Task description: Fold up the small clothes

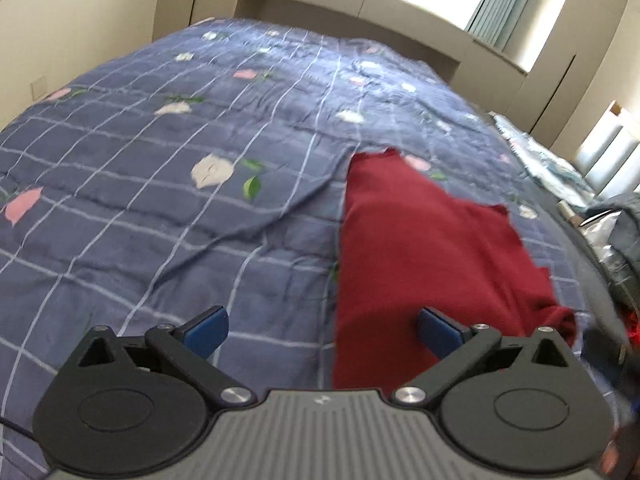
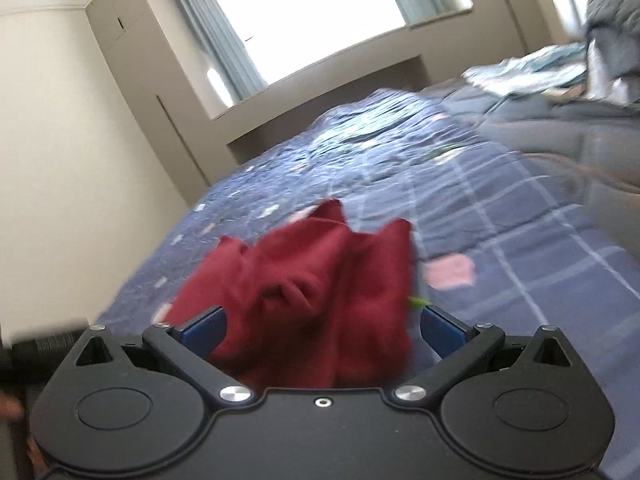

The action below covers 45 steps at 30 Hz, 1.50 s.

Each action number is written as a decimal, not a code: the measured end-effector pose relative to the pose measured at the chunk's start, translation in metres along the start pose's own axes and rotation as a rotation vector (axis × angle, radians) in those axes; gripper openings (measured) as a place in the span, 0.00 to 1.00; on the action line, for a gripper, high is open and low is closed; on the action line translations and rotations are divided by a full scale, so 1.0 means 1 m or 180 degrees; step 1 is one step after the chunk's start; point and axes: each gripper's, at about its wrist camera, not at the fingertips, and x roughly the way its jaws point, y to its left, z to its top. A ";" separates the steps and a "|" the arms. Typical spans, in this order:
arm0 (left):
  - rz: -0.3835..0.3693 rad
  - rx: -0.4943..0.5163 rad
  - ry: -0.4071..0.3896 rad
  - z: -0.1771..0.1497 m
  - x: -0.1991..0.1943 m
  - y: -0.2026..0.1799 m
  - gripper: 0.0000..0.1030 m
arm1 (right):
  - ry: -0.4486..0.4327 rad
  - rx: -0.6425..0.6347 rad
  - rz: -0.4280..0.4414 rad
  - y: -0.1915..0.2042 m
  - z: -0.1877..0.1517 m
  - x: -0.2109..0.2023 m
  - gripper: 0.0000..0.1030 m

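A small dark red garment (image 1: 420,248) lies on the blue checked bedspread (image 1: 160,200), stretched away from me, with its near end bunched at the right. My left gripper (image 1: 324,328) is open and empty, low over the bed at the garment's near left edge; its right blue pad (image 1: 440,328) is over the red cloth. In the right wrist view the same garment (image 2: 312,292) lies crumpled just ahead. My right gripper (image 2: 322,328) is open, its blue pads on either side of the cloth's near end, not closed on it.
The bed reaches a beige headboard (image 1: 360,12) under a bright window. A pile of light blue and grey bedding and clothes (image 2: 560,80) lies on the bed's right side. A beige wall (image 2: 60,160) runs along the left.
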 end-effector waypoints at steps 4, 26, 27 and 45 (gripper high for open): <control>-0.0020 0.0011 0.0025 -0.005 0.005 0.000 0.99 | 0.0166 -0.0154 -0.0081 0.010 0.024 0.036 0.94; -0.0203 0.0172 -0.0069 0.000 0.002 -0.025 1.00 | -0.0446 -0.0496 -0.0406 0.020 0.043 0.029 0.05; -0.0214 0.0193 -0.0058 0.000 0.004 -0.027 1.00 | -0.0434 -0.0476 -0.0445 0.016 0.043 0.029 0.05; -0.0202 0.0176 0.0118 -0.015 0.016 -0.029 0.99 | -0.0218 -0.0425 -0.0836 -0.012 0.003 0.047 0.42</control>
